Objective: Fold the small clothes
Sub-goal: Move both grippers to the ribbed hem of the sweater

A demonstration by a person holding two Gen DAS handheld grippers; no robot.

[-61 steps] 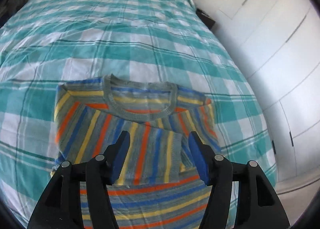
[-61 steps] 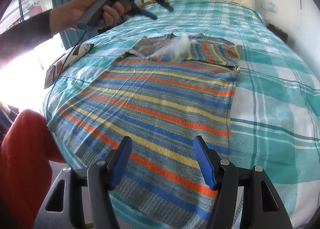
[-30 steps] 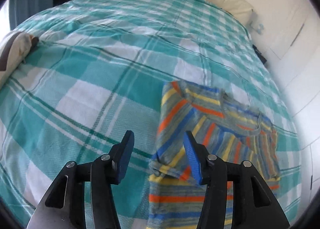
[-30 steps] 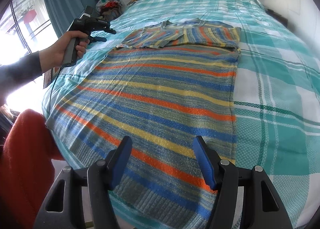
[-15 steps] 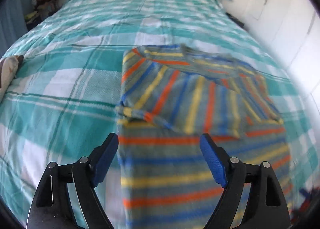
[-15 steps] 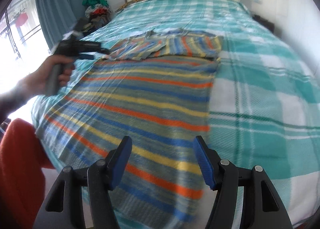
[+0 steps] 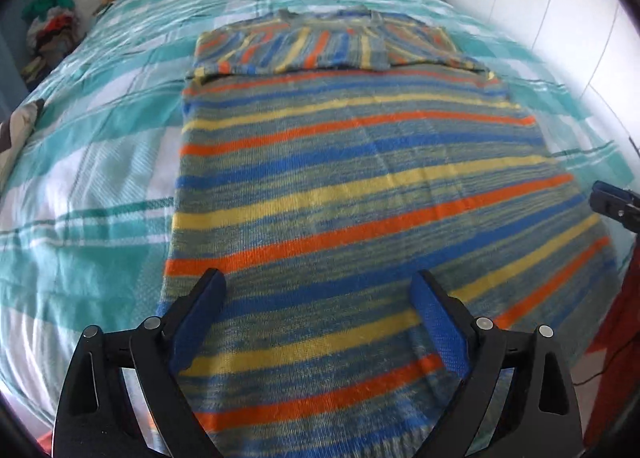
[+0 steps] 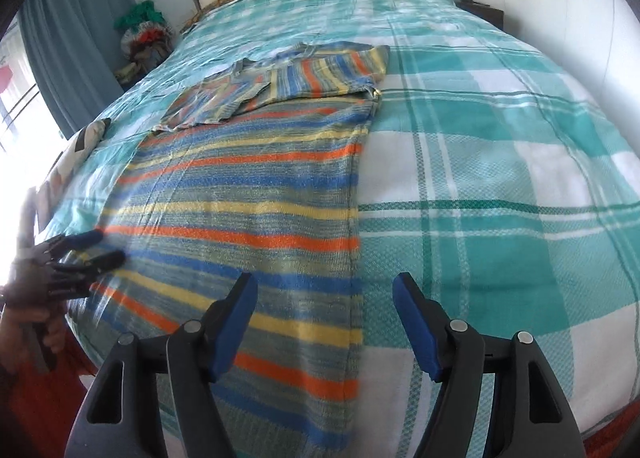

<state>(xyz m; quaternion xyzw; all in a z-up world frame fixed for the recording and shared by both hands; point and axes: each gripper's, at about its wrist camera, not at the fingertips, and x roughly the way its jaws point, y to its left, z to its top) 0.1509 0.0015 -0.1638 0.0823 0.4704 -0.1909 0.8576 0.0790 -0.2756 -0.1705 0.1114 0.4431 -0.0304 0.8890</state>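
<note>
A striped sweater (image 7: 360,186) lies flat on a checked bedspread (image 8: 500,162), sleeves folded across its chest toward twelve o'clock. The left gripper (image 7: 318,310) tilts down over the hem, jaws just spread wide, grasping nothing. The right gripper (image 8: 324,310) hangs released over the sweater's three o'clock edge.

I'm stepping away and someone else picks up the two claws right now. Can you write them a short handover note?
Left claw: open, jaws just opened wider, nothing between them, above the sweater's near end.
Right claw: open, jaws just opened a little, empty, over the sweater's right edge.
Striped sweater: flat on the checked bedspread, collar far, hem towards you.
Done: both sleeves folded across the chest.
Left: probably take the hem corners and fold the body up towards the collar.
</note>
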